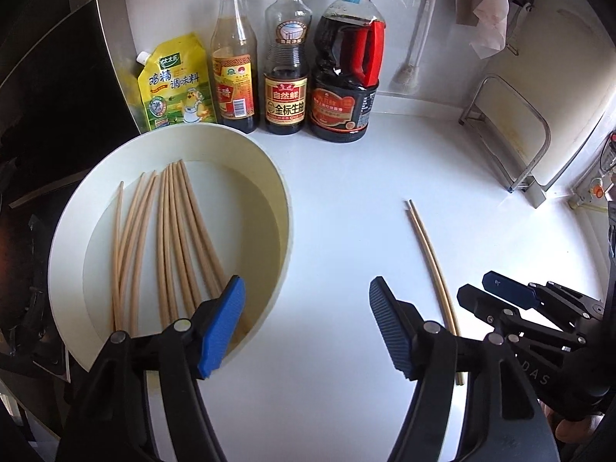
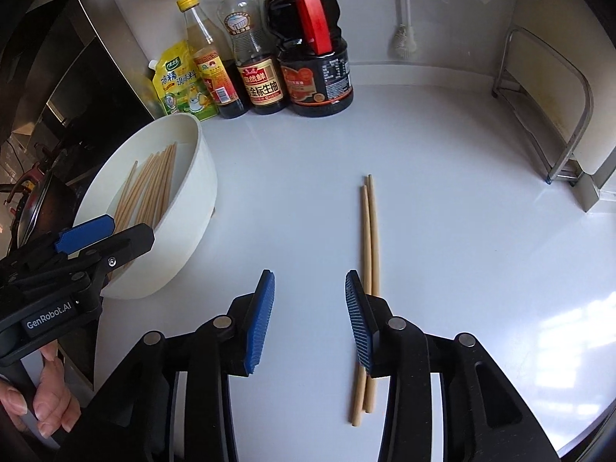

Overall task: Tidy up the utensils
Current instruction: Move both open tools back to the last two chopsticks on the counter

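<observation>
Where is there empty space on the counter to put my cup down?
Bare counter lies between the loose chopsticks and the metal rack. Another patch sits between the white bowl and those chopsticks. The back edge is crowded with sauce bottles.

Chopsticks (image 1: 169, 238) in bowl (image 1: 269, 177) at left; 2 chopsticks (image 2: 369, 269) on counter (image 2: 462, 231) right; bottles (image 1: 287, 57) behind.

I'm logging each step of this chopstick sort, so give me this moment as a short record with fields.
left gripper: open, holding nothing, hanging at the bowl's near rim
right gripper: open, holding nothing, above the counter's loose pair
bowl: white, holds a bundle of chopsticks
loose pair: two chopsticks side by side on the counter
back row: seasoning pouch, three sauce bottles
</observation>
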### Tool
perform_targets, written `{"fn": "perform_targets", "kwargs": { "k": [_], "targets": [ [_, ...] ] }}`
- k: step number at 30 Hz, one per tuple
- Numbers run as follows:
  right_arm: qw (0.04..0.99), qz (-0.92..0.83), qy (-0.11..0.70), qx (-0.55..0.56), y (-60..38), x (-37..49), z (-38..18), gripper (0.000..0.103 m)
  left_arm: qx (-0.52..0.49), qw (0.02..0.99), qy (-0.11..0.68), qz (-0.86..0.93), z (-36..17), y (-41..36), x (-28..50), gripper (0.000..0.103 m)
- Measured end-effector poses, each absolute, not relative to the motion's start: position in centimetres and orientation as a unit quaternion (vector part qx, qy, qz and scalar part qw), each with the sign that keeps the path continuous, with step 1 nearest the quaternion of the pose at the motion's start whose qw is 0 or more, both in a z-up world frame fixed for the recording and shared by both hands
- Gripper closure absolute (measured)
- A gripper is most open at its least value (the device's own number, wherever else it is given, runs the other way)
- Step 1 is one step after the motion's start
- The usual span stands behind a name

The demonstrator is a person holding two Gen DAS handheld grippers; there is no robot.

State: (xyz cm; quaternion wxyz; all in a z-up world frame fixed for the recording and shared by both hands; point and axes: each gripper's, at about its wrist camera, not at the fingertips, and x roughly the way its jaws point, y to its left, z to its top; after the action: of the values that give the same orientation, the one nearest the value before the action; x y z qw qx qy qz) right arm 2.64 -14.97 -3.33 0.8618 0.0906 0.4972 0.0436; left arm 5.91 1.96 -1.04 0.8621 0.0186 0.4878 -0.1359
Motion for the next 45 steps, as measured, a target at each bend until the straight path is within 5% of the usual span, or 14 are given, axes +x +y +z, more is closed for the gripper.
{"fn": "perform_targets", "kwargs": {
  "k": [19, 45],
  "targets": [
    [0.848, 0.039, 0.519, 0.1, -18.9, 1.4, -5.3, 0.054, 0.026, 0.849, 0.51, -0.136, -2.8, -1.3, 4.2, 0.036],
    [0.85, 0.033, 0.518, 0.087, -21.3, 1.4, -9.5, 0.051, 0.016, 0.841, 0.531, -0.103, -5.4, -2.5, 3.4, 0.027]
  ]
}}
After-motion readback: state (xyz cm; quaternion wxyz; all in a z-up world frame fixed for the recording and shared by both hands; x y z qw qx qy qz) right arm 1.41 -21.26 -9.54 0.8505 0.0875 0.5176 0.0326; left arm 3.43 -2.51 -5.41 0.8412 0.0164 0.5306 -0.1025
